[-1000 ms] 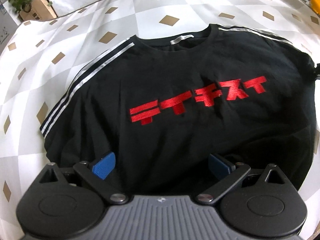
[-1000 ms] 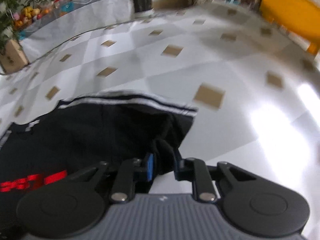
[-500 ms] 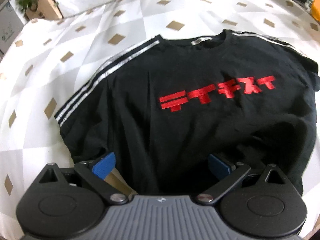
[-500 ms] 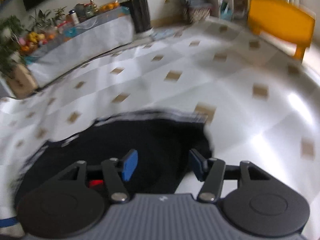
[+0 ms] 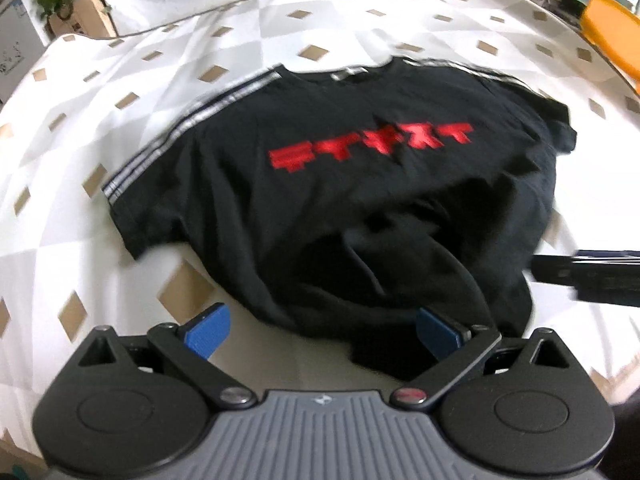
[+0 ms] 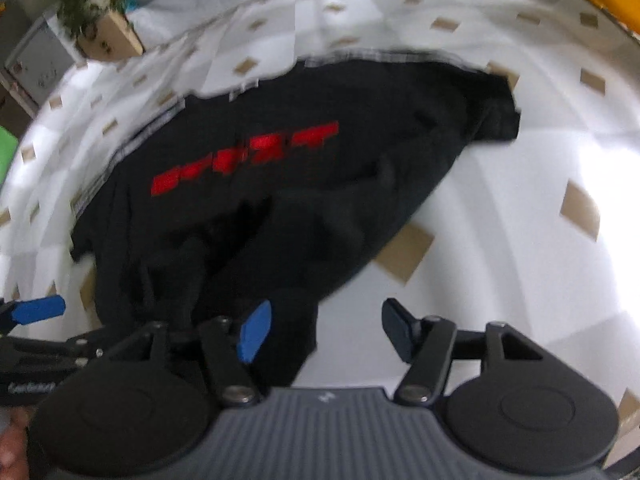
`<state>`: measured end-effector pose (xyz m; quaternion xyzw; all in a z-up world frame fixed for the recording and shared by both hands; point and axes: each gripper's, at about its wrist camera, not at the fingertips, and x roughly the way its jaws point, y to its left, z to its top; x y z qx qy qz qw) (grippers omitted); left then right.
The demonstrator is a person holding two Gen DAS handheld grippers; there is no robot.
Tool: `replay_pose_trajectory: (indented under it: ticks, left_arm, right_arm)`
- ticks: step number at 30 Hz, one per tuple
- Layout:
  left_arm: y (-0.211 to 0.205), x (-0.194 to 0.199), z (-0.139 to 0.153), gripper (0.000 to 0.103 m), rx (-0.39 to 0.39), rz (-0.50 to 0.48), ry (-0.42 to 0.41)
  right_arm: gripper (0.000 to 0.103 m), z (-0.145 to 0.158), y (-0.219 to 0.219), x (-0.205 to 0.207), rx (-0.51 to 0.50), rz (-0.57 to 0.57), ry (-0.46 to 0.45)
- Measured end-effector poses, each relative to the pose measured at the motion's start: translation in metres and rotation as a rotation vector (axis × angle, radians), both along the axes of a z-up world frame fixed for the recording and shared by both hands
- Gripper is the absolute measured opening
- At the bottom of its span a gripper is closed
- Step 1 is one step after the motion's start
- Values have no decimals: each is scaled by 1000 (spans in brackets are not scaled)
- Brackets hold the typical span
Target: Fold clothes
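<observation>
Lying face up on the white, tan-diamond table cover (image 5: pixel 248 36), the black T-shirt (image 5: pixel 328 200) showed its red lettering (image 5: pixel 370 146). The left gripper (image 5: pixel 322 330) hung spread wide and empty, the rumpled hem reaching between its blue fingers (image 5: pixel 208 330). The right gripper (image 6: pixel 324 334) was likewise parted, gripping nothing, the shirt's edge beside its left finger.

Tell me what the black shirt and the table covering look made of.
Black shirt: soft matte knit, probably cotton jersey; it bunches into limp folds, with shinier silver shoulder stripes. Table covering: smooth, faintly glossy printed sheet, perhaps vinyl or coated cloth; it shows glare and creases.
</observation>
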<state>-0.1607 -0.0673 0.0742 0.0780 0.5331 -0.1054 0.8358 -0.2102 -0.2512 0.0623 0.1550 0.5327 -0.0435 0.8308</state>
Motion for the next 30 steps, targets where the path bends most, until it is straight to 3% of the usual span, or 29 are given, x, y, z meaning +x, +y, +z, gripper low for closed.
replay_pose_trajectory:
  ticks: [12, 17, 19, 21, 23, 26, 30]
  left_arm:
    - [-36, -24, -15, 100, 61, -108, -43]
    - [-32, -14, -30, 99, 80, -24, -27]
    - [-30, -13, -34, 95, 103, -5, -33]
    - [-26, -11, -34, 90, 104, 16, -31]
    - [-20, -9, -32, 88, 99, 57, -39]
    - [-8, -5, -29, 73, 96, 124, -43]
    - [8, 1, -26, 73, 116, 216, -47]
  right_arm:
    - [59, -20, 17, -1, 49, 72, 8]
    - [43, -26, 23, 0, 46, 95, -12]
    - [21, -27, 21, 2, 69, 85, -17]
    - [11, -26, 21, 2, 69, 90, -16]
    - [8, -23, 21, 1, 67, 97, -27]
    - [5, -11, 17, -1, 72, 72, -86]
    - [3, 11, 2, -3, 129, -2, -194]
